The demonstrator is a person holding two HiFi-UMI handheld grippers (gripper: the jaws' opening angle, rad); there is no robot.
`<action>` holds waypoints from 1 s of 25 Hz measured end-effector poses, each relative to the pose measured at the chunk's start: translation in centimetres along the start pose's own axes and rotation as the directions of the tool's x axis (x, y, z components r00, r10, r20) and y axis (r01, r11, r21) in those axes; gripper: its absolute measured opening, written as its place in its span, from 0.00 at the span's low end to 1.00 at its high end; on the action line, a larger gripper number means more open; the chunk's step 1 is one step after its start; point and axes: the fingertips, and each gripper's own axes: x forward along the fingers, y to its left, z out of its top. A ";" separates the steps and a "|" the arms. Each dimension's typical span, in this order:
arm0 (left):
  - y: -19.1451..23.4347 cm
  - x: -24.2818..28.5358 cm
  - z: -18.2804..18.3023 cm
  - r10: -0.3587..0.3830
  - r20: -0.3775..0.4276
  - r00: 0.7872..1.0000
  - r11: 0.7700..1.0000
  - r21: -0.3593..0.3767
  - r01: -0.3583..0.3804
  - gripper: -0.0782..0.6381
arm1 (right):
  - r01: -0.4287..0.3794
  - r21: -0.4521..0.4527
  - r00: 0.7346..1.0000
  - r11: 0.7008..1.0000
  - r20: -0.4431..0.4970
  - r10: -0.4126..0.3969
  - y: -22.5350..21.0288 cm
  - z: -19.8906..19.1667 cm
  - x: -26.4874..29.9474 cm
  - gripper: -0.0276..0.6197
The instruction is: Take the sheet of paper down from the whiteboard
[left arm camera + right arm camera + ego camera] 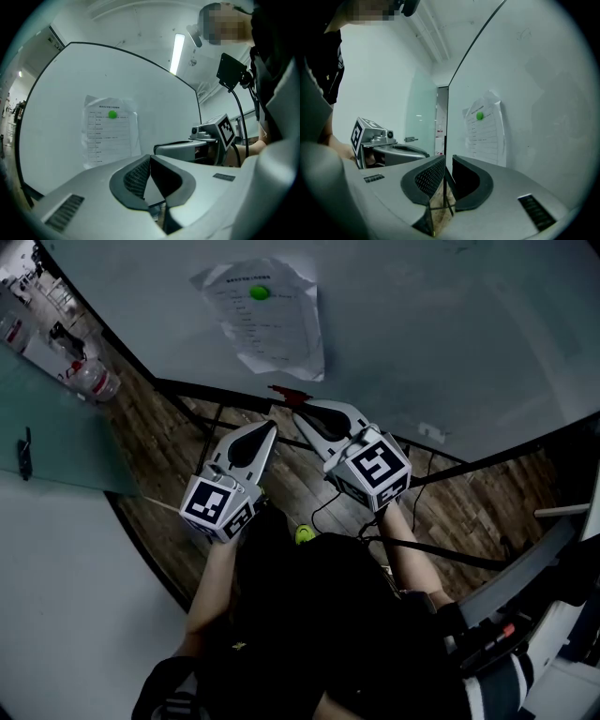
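Observation:
A crumpled printed sheet of paper point(267, 320) hangs on the whiteboard point(422, 324), pinned near its top by a round green magnet point(260, 292). Both grippers are held level below and in front of the sheet, apart from it. My left gripper point(272, 428) has its jaws shut and empty; in its own view the sheet point(110, 133) lies ahead to the left of its tips point(150, 158). My right gripper point(298, 410) stands beside it with a narrow gap between the jaws point(448, 161) and nothing in it; the sheet point(485, 133) is ahead to the right.
The whiteboard's dark frame and stand bars point(234, 395) run just under the sheet, above a wooden floor. A glass partition point(56, 442) stands at the left, with plastic bottles point(94, 381) behind it. A cable point(441, 549) trails from the right gripper.

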 end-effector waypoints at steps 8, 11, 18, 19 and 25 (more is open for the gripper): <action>1.5 1.5 2.0 -0.035 0.019 0.999 0.999 0.041 0.034 0.13 | 0.024 -0.040 1.000 0.999 0.019 -0.024 -1.4 2.1 2.2 0.12; 2.0 2.0 2.6 -0.046 0.022 0.999 0.997 0.064 0.045 0.13 | 0.034 -0.070 0.999 0.997 0.023 -0.032 -2.0 3.0 2.8 0.13; 3.5 3.4 4.2 -0.037 0.028 0.999 0.992 0.123 0.033 0.17 | 0.059 -0.143 0.998 0.988 0.019 -0.057 -3.1 4.6 3.9 0.17; 3.6 3.6 4.3 -0.038 0.025 0.999 0.991 0.131 0.034 0.19 | 0.064 -0.156 0.998 0.986 0.016 -0.062 -3.2 4.8 4.0 0.18; 4.7 4.7 5.8 -0.018 0.010 1.000 0.970 0.244 0.015 0.24 | 0.104 -0.229 0.995 0.968 0.025 -0.101 -4.3 6.8 4.3 0.20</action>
